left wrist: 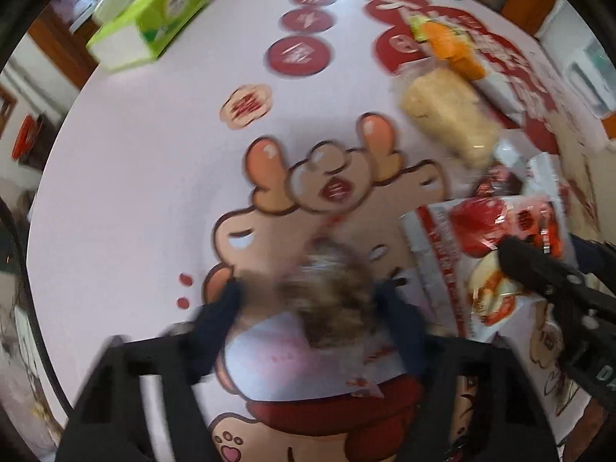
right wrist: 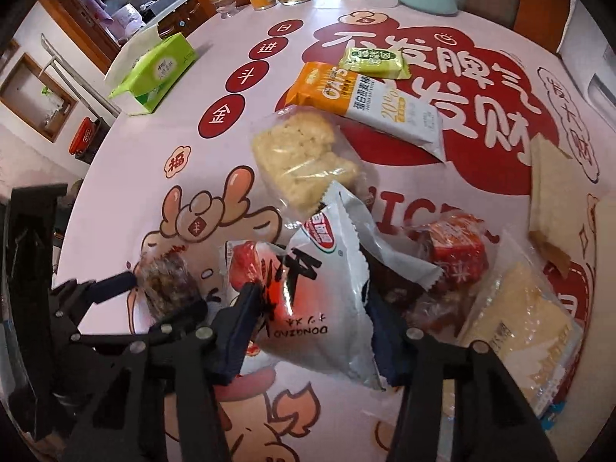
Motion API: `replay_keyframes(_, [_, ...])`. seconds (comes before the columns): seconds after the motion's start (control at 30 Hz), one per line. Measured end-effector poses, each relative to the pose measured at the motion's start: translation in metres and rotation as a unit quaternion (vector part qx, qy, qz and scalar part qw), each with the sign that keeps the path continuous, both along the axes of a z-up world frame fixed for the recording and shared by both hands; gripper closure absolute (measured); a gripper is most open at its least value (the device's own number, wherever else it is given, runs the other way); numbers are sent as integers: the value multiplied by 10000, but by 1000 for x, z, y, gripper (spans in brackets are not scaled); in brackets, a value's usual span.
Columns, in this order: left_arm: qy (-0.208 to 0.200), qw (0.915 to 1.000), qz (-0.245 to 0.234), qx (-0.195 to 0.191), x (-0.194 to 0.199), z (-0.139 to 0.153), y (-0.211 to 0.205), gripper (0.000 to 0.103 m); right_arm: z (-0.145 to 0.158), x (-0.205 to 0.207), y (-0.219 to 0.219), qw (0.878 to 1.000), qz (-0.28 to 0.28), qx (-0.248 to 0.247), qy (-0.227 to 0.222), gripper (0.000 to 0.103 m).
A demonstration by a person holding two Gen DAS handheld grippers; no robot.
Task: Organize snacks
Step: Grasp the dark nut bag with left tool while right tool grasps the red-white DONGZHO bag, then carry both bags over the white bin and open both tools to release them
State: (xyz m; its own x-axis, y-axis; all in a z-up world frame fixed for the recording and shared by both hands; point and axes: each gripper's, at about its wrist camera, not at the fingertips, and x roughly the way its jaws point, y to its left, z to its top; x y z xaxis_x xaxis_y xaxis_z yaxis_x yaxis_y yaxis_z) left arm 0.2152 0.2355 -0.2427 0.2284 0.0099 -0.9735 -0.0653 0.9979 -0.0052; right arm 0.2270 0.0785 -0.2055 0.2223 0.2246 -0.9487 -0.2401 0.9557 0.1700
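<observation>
Pickup step in hand: left gripper [left wrist: 308, 304] clamped on dark snack [left wrist: 327, 288], right gripper [right wrist: 312, 308] clamped on white packet [right wrist: 319, 300]. Lift needed next.

A pale table [right wrist: 127, 177] with red cartoon print; brown wooden cabinets [right wrist: 82, 29] and a white wall [right wrist: 23, 123] beyond its far-left edge.
</observation>
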Motion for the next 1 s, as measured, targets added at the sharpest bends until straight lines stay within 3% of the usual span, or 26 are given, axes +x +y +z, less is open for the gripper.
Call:
replay_keyframes(0.07, [-1,9998,-122,151,1,2,-10,55,2,-4,-4,10000,-16,-33,-32,51])
replay_keyframes(0.33, [-55,9997,-158,157,-16,17,-18,56,10,-22,-17,9996,-73,-215,-175,58])
replay_keyframes(0.7, [-410,9983,-343,237,-69,82,-33,56,45,-57,-36,9983,-127,-163,-554,60])
replay_keyframes(1.0, [-711,9954,-605,204,-101,128,-90,56,86,-92,-71,9949,-89,-27,-1003,60])
